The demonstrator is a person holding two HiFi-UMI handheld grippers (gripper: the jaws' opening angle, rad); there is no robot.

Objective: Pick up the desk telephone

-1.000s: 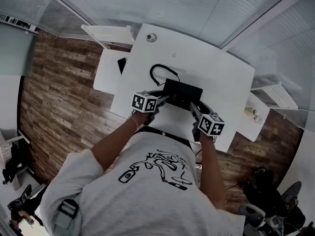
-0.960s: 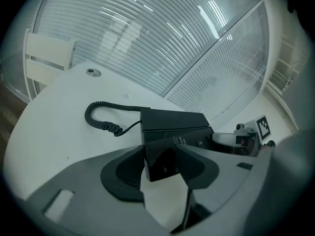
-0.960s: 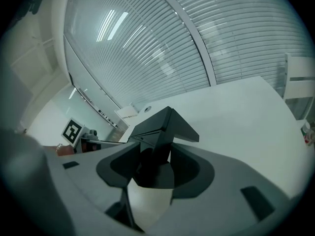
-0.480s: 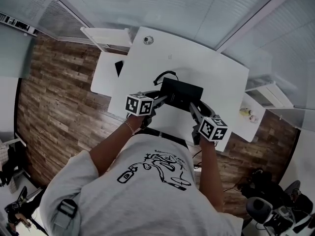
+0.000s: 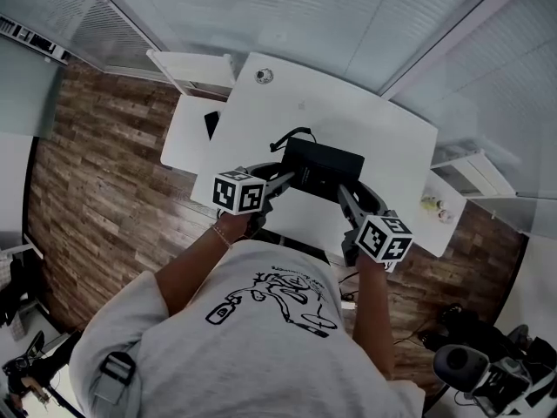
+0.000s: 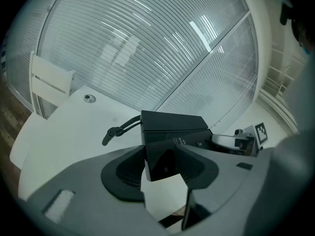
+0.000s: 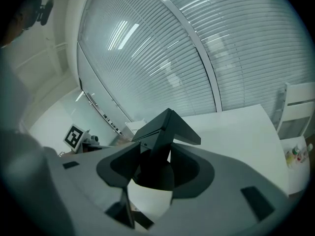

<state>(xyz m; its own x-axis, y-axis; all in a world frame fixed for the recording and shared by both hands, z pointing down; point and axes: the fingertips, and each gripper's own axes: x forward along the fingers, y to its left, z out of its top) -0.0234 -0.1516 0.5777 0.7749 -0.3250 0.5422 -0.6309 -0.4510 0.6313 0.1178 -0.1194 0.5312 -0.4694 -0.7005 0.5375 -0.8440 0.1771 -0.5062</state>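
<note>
Both grippers are clamped on the desk telephone (image 5: 324,167). The left gripper (image 5: 287,178) has its jaws wide on the near left corner, and the right gripper (image 5: 345,194) has its jaws pressed on the near right edge. The telephone hangs between them, clear of the white surface (image 5: 383,138) as far as I can judge, since bare white shows beneath it in the left gripper view. Main risk: each grip takes only an edge, so if one hand rises or turns out of step with the other, the body could pivot or slide out of the pads. Second risk: the black cord (image 5: 285,137) loops off the far left side. I cannot tell where its far end runs, and if it is anchored it could tug the telephone sideways. Surroundings: a small round fitting (image 5: 264,76) sits at the far corner of the surface, well apart. A low side table (image 5: 184,138) to the left carries a dark flat item (image 5: 211,122), and a shelf unit (image 5: 452,207) to the right holds small bottles (image 5: 432,204). Nothing stands in the way above the telephone.
</note>
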